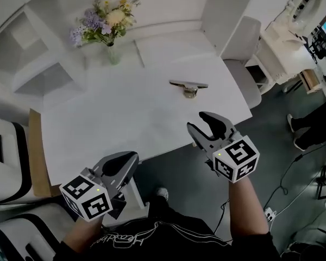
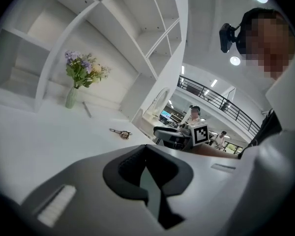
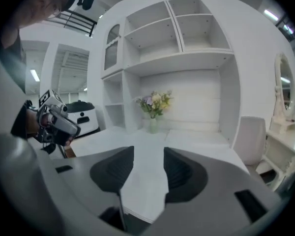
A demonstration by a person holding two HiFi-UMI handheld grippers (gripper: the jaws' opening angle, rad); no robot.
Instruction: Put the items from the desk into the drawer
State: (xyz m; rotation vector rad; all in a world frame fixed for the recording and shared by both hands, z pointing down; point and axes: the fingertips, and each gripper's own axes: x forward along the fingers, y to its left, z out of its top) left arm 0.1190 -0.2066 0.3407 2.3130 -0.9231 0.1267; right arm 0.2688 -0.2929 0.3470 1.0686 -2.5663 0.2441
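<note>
The fingers (image 3: 108,168) of the right gripper (image 1: 197,121) stood apart with nothing between them. Only the white table (image 1: 114,118) showed through the gap. The fingers (image 2: 120,168) of the left gripper (image 1: 131,157) were pressed together and held nothing too. Both grippers hung by the near edge of the table, low in the head view.

The small metal thing (image 1: 188,86) lay flat on the table, well apart from both grippers and toward the right side. No drawer showed in any view.

I think the thing would be hard to pick up. It looked thin and low, so the fingers could close over the top and slip off. A push from the side could slide it toward the right edge, and it might fall to the floor. If the right gripper came down too hard, its fingers could bump the table.

The vase of flowers (image 1: 110,37) stood at the back. A reach that went too far could tip it over.
</note>
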